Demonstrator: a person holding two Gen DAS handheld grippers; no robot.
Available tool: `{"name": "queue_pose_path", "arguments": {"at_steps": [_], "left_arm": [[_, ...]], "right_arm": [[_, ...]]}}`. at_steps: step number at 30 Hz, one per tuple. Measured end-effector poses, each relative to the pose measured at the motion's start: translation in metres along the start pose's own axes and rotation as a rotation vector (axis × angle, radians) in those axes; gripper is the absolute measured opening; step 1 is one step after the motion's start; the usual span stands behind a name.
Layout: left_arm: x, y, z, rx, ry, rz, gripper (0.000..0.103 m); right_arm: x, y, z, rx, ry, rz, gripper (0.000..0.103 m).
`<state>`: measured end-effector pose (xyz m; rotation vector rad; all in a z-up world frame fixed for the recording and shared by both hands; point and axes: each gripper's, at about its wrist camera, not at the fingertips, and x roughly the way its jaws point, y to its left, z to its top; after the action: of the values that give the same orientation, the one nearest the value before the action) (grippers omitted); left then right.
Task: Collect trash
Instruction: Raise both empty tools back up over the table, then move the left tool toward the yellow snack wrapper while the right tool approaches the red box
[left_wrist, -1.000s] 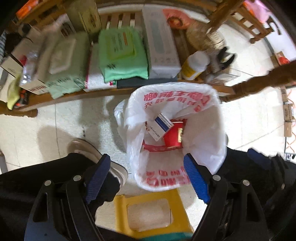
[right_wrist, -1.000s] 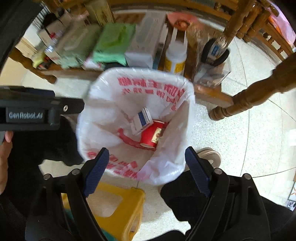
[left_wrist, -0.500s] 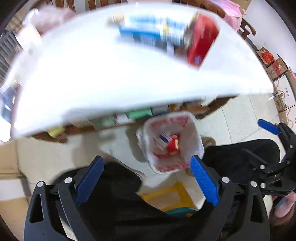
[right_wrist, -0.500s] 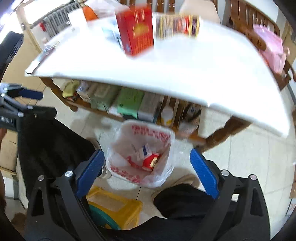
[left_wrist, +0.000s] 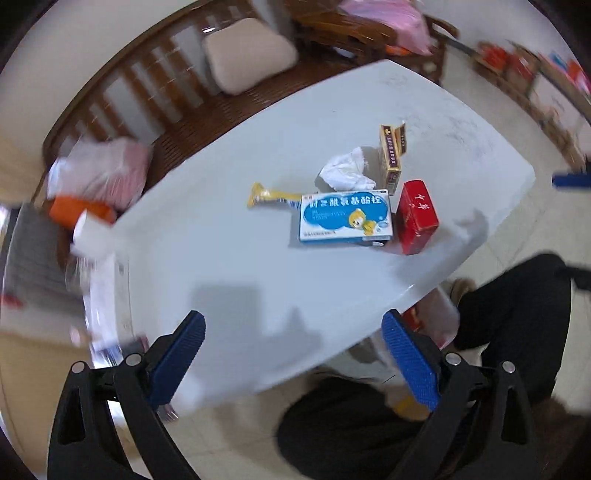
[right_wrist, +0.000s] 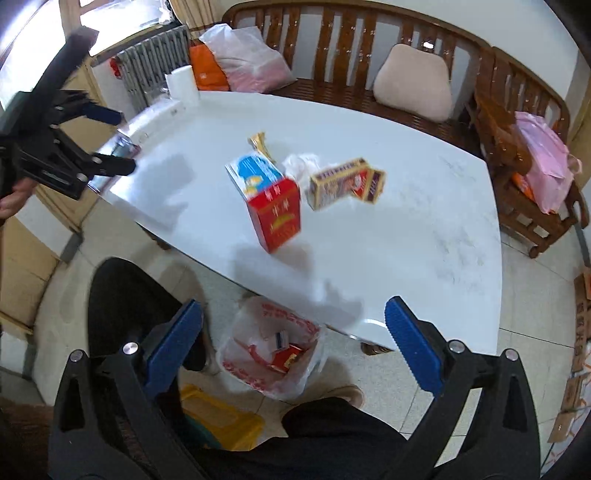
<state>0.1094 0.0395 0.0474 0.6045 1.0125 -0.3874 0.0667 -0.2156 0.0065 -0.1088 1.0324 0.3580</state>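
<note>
Both tongs, left (left_wrist: 291, 354) and right (right_wrist: 293, 339), gape empty, just widened; table (right_wrist: 369, 251) half-hides bag (right_wrist: 269, 347).

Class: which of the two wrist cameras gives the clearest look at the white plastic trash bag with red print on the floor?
The right wrist view. There the white plastic trash bag with red print sits open below the white table's edge, its contents visible. The left wrist view shows only a blurred sliver beyond the table edge.
</note>
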Motion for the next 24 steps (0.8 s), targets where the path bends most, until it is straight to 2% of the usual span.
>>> {"name": "queue_pose_path", "arguments": {"at_steps": [4,6,13,19,24], "left_arm": [[0.008,0.011,0.022,0.193,-0.051,0.086,0.094],[0.016,0.019,0.032,0.274,-0.077,0.083,0.094],[0.07,0.037,0.067,0.439,-0.012,0.061,0.094],[0.105,0.037,0.08,0.603,-0.052,0.093,0.094],[0.133,0.042,0.095,0.646,-0.04,0.067,0.094]], "right_arm": [[0.0,-0.005,0.037,0.028,0.033,0.029,0.097],[0.002,-0.006,0.051,0.035,0.053,0.03,0.097],[0.028,-0.005,0.095,0.069,0.142,0.046,0.097],[0.059,-0.005,0.113,0.112,0.233,0.033,0.097],[0.085,-0.001,0.117,0.12,0.305,0.022,0.097]]}}
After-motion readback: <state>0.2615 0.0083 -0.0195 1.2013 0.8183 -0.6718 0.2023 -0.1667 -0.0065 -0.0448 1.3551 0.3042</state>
